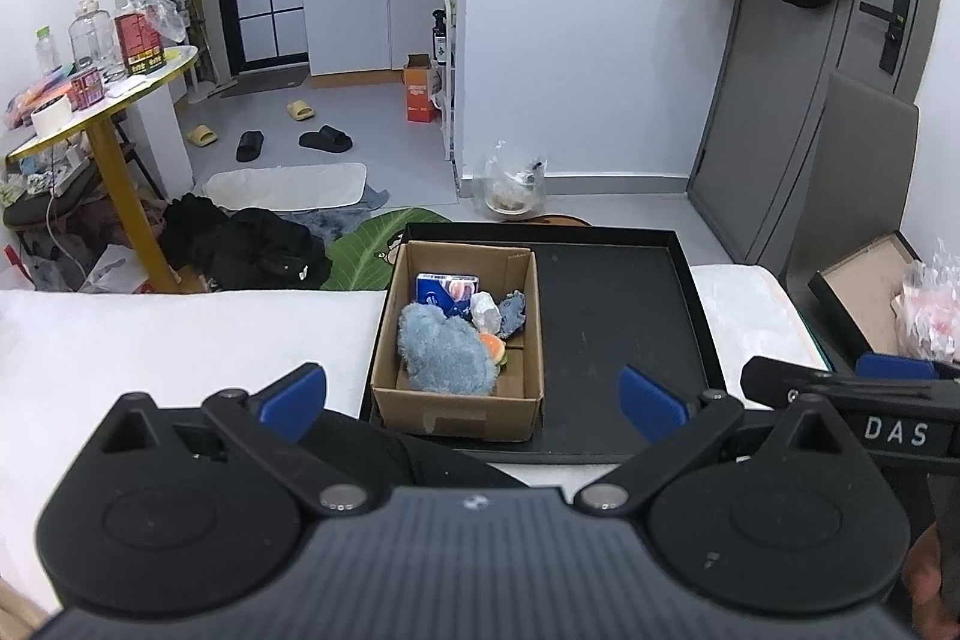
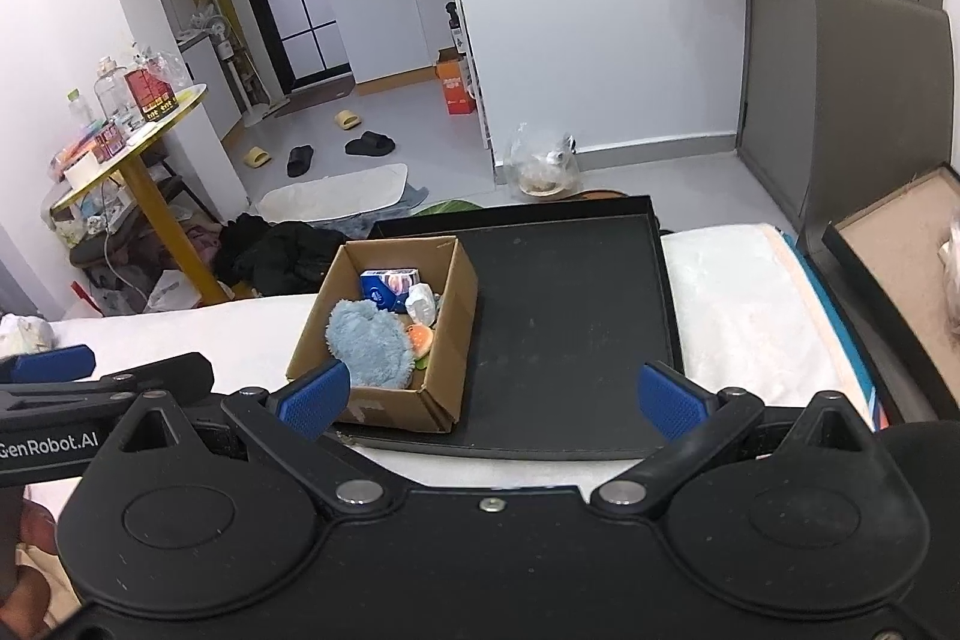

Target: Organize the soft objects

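Note:
A cardboard box stands in the left half of a black tray on the white bed. In it lie a fluffy blue plush, an orange soft toy, a white crumpled piece, a small grey-blue cloth and a blue packet. My left gripper is open and empty, just in front of the box. My right gripper is open and empty, in front of the tray; the box and plush lie ahead to its left.
The white bed spreads to the left and right of the tray. Another open box with a plastic bag sits at the far right. Beyond the bed are a yellow round table, dark clothes on the floor, and slippers.

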Tool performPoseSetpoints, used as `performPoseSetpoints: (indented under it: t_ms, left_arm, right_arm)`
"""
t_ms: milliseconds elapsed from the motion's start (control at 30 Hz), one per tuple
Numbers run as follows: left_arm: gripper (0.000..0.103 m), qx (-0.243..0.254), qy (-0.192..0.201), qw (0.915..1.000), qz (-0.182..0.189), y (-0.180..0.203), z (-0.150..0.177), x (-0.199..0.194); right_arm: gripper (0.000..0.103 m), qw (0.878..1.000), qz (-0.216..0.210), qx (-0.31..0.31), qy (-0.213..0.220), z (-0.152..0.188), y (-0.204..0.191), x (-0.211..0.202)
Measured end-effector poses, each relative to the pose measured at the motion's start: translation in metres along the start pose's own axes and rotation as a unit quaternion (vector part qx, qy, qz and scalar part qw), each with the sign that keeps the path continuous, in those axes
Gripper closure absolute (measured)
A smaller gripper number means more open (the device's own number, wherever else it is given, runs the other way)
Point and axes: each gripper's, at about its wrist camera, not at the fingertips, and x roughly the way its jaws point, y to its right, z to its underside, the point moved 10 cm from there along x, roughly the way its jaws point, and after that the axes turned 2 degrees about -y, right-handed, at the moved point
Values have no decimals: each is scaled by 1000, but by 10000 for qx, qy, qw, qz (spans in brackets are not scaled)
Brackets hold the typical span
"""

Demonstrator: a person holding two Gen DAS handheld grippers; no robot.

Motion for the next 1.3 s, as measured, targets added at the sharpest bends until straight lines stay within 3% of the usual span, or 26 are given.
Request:
performPoseSetpoints:
  t_ms: [1300]
  left_arm:
    - [0, 57, -213, 9998, -25, -13, 6, 15]
  right_arm:
    - [0, 9997, 110, -209, -97, 4, 1, 6]
